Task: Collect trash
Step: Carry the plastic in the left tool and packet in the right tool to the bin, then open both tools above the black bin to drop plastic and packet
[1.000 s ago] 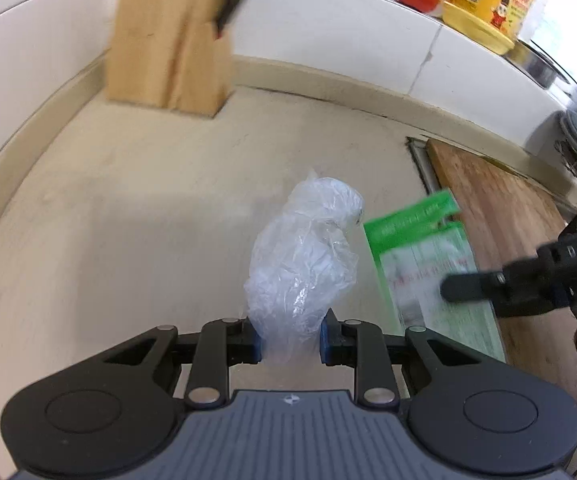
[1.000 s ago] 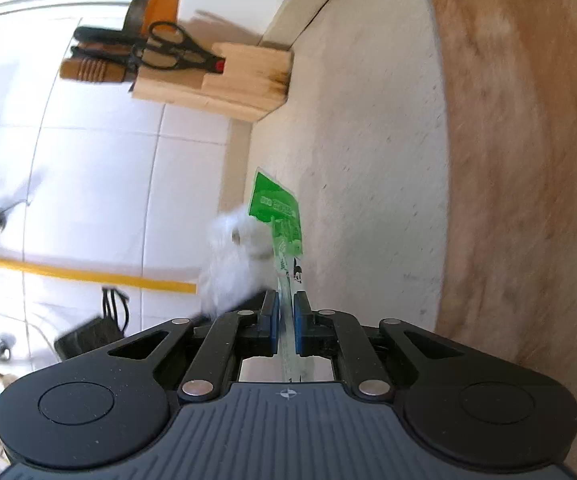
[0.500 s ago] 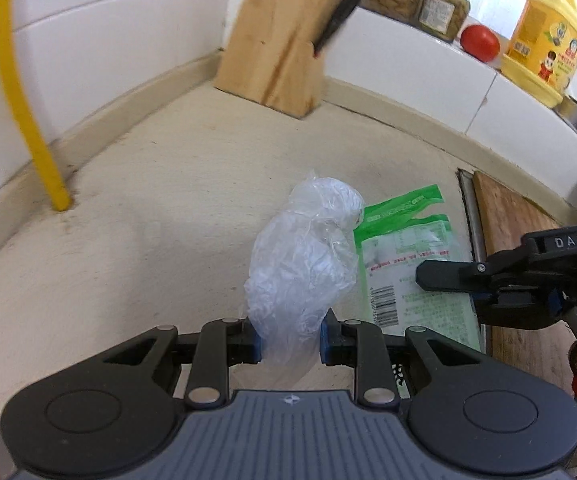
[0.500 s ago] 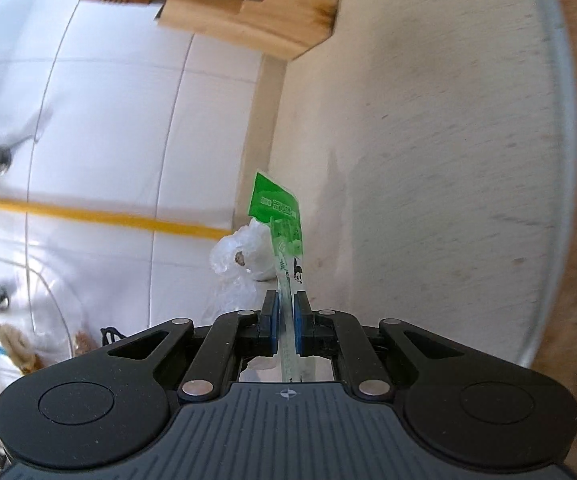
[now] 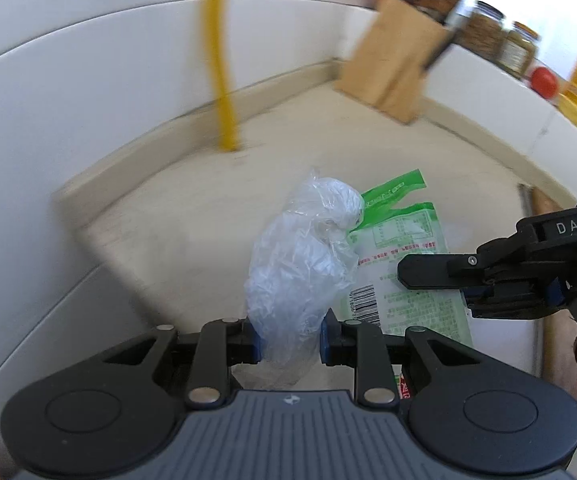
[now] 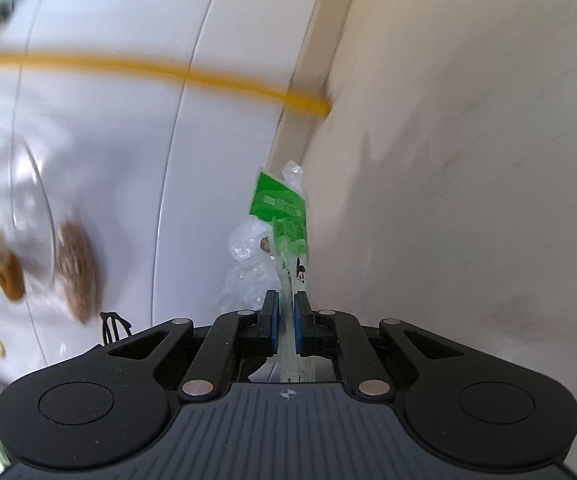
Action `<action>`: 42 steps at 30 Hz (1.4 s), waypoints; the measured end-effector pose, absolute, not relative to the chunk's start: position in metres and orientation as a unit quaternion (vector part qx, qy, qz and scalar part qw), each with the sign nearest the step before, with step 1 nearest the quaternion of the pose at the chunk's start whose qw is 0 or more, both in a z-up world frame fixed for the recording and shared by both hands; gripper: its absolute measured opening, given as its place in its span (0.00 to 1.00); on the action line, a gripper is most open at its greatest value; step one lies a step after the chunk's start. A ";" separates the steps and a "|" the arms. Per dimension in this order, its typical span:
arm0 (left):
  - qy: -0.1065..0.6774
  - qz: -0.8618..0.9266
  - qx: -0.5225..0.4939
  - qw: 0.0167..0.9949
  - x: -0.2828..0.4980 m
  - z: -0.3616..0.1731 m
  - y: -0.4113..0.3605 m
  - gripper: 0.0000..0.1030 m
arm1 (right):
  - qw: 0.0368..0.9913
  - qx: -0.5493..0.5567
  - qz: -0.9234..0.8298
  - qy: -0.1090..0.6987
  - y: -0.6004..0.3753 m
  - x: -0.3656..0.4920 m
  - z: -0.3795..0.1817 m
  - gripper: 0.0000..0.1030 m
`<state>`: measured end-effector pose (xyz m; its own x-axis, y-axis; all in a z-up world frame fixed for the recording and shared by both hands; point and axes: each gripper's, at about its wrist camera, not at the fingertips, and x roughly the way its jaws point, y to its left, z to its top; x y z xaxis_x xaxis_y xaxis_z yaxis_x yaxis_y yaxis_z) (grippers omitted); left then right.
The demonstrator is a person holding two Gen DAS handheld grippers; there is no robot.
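left claw (image 5: 290, 338) is clamped on a crumpled clear plastic bag (image 5: 302, 256), right claw (image 6: 286, 326) pinches the green wrapper (image 6: 282, 210) edge-on, both pieces held side by side above the beige counter (image 5: 192, 216)

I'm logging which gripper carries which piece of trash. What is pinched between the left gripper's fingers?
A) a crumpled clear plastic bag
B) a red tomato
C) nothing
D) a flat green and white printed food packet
A: in the left wrist view the left gripper is shut on the crumpled clear plastic bag, while the flat green and white printed food packet sits in the right gripper.
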<state>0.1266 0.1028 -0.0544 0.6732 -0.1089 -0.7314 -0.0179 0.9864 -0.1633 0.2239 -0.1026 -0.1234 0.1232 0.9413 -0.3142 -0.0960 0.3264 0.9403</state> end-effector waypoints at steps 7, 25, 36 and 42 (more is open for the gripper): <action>0.418 0.047 -0.092 0.903 0.077 -0.075 0.164 0.24 | 0.604 0.348 0.450 0.558 -0.013 0.197 -0.132 0.13; 0.499 0.171 -0.139 0.838 0.057 -0.158 0.228 0.46 | 0.656 0.174 0.470 0.564 0.094 0.154 -0.172 0.69; 0.472 0.144 -0.122 0.861 0.044 -0.133 0.209 0.47 | 0.737 0.164 0.422 0.502 0.049 0.114 -0.110 0.71; 0.428 0.173 -0.109 0.880 0.018 -0.105 0.202 0.58 | 0.807 0.108 0.389 0.431 0.038 0.077 -0.070 0.79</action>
